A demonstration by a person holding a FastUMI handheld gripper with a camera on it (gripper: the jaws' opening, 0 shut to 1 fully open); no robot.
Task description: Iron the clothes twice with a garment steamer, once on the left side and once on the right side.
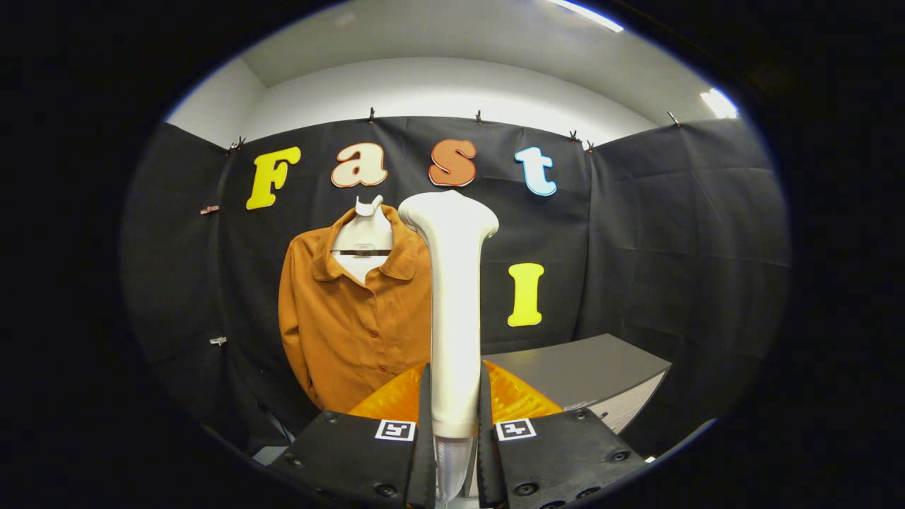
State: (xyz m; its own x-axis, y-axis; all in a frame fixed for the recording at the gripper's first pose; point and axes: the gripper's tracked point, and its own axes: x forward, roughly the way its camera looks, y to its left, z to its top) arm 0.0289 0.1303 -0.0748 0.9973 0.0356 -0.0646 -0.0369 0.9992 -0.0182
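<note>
Beside grey table: fingers clamping steamer

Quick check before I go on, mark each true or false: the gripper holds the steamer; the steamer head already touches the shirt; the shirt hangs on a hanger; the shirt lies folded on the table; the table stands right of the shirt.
1. The gripper is shut on the steamer. True: both fingers press its handle.
2. The steamer head touches the shirt. False: the shirt hangs beyond it, against the wall.
3. The shirt hangs on a hanger. True.
4. The shirt lies folded on the table. False: it hangs upright.
5. The table stands right of the shirt. True.
</note>
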